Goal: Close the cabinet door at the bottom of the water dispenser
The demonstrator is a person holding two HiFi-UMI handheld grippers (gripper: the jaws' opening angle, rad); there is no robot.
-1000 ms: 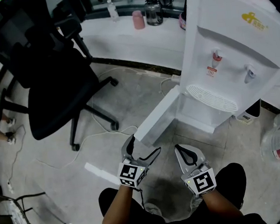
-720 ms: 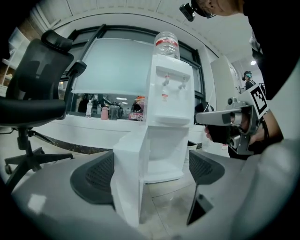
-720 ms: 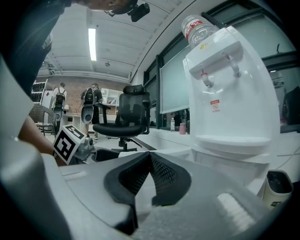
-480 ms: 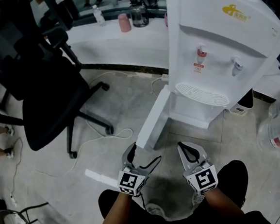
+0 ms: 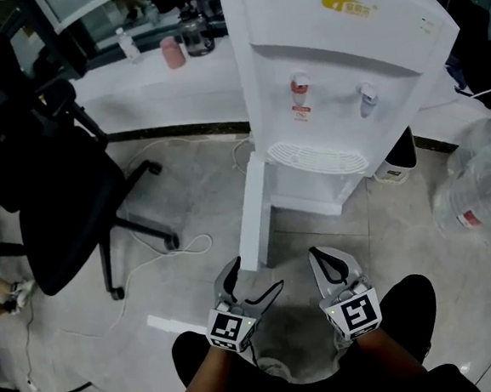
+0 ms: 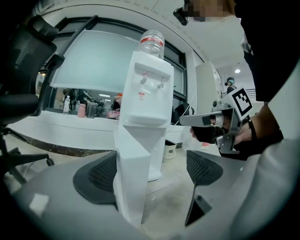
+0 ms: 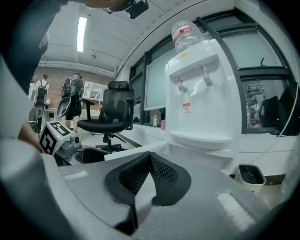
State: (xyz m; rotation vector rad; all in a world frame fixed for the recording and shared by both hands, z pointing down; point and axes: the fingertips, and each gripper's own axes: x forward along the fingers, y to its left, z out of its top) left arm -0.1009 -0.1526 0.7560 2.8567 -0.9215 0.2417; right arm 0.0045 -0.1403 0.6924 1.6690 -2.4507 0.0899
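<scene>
The white water dispenser (image 5: pixel 329 73) stands on the floor ahead, a bottle on top in the left gripper view (image 6: pixel 150 93). Its bottom cabinet door (image 5: pixel 252 207) is swung wide open and points edge-on toward me. My left gripper (image 5: pixel 254 277) is at the door's free edge. Its jaws are closing, and the door edge (image 6: pixel 131 187) stands between the pads, close to the left one, with no pad visibly pressing on it. To the right of the door my right gripper (image 5: pixel 316 255) hovers shut and empty, with the dispenser (image 7: pixel 201 103) ahead of it.
A black office chair (image 5: pixel 40 192) stands at the left, with a white cable (image 5: pixel 190 243) looping over the floor beside it. A clear water jug (image 5: pixel 483 179) lies at the right. A small bin (image 5: pixel 394 168) sits beside the dispenser. Bottles stand on the counter (image 5: pixel 173 48) behind.
My view has swung so the dispenser sits further left and the door now shows edge-on. Both grippers have shifted with me; the door's free edge has come between the left jaws.
</scene>
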